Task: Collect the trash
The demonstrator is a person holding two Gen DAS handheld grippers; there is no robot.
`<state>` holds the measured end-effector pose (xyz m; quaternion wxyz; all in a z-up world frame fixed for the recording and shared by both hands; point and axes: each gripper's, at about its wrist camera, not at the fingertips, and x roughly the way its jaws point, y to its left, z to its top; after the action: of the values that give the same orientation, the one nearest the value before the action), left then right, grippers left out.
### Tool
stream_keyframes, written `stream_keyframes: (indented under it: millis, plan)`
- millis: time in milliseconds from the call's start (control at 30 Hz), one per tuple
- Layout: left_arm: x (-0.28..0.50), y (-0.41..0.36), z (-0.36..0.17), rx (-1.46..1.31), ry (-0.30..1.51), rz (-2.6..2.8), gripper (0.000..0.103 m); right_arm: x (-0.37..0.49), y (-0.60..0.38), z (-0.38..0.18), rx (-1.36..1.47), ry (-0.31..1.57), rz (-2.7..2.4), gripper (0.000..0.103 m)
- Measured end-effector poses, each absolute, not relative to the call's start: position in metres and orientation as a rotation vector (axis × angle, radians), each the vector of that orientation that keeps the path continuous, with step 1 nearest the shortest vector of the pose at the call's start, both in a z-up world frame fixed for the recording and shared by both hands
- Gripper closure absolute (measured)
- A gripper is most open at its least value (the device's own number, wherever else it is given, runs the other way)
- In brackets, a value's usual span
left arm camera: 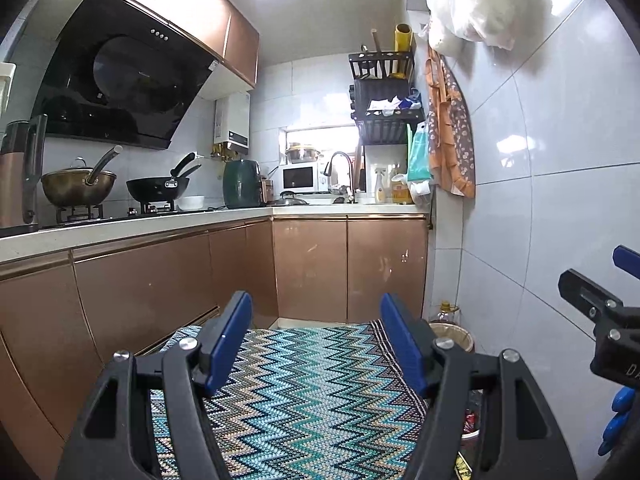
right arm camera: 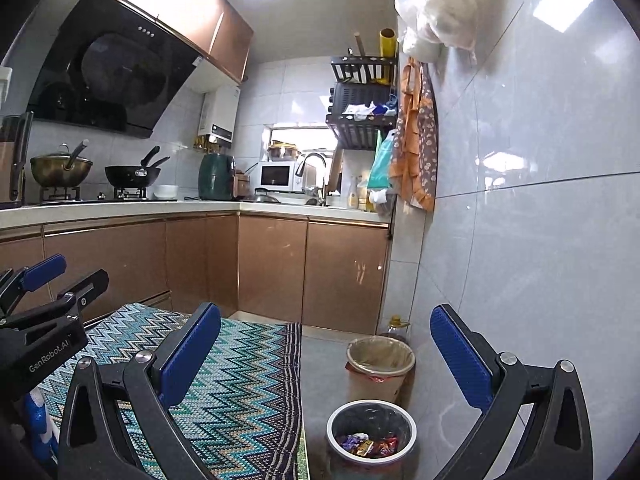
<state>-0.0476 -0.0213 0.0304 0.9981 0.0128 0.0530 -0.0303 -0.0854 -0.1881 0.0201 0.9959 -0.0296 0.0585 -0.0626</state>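
A small round trash bin (right arm camera: 371,436) with a black liner stands on the floor by the right wall; colourful wrappers (right arm camera: 366,445) lie in it. Behind it stands a tan bin (right arm camera: 380,364) with a light liner, also showing in the left wrist view (left arm camera: 452,336). My right gripper (right arm camera: 326,356) is open and empty, above and in front of the bins. My left gripper (left arm camera: 316,340) is open and empty over the zigzag rug (left arm camera: 296,392). Each gripper shows at the edge of the other's view (right arm camera: 44,280), (left arm camera: 600,292).
Copper cabinets (right arm camera: 272,268) with a countertop run along the left and back. A stove with pans (left arm camera: 156,188), a microwave (right arm camera: 276,176) and a sink faucet (right arm camera: 316,172) are on it. An oil bottle (right arm camera: 396,326) stands behind the bins. A tiled wall (right arm camera: 540,240) is on the right.
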Motion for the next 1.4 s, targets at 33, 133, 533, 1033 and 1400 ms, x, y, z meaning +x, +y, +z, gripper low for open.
stream_keyframes:
  millis: [33,133,533,1033,1400]
  plan:
    - [-0.049,-0.020,0.030,0.026,0.105,-0.059,0.037,-0.086,-0.188,0.021,-0.060,0.115,-0.122,0.000]
    - [-0.050,-0.018,0.030,0.028,0.103,-0.052,0.035,-0.086,-0.190,0.022,-0.063,0.113,-0.120,0.000]
    - [-0.054,-0.008,0.032,0.012,0.090,-0.030,0.033,-0.090,-0.192,0.023,-0.067,0.104,-0.116,0.000]
    - [-0.054,-0.003,0.030,0.011,0.090,-0.025,0.032,-0.090,-0.193,0.026,-0.076,0.110,-0.103,0.000]
    - [-0.053,0.002,0.027,0.013,0.090,-0.021,0.032,-0.090,-0.194,0.025,-0.074,0.111,-0.101,0.000]
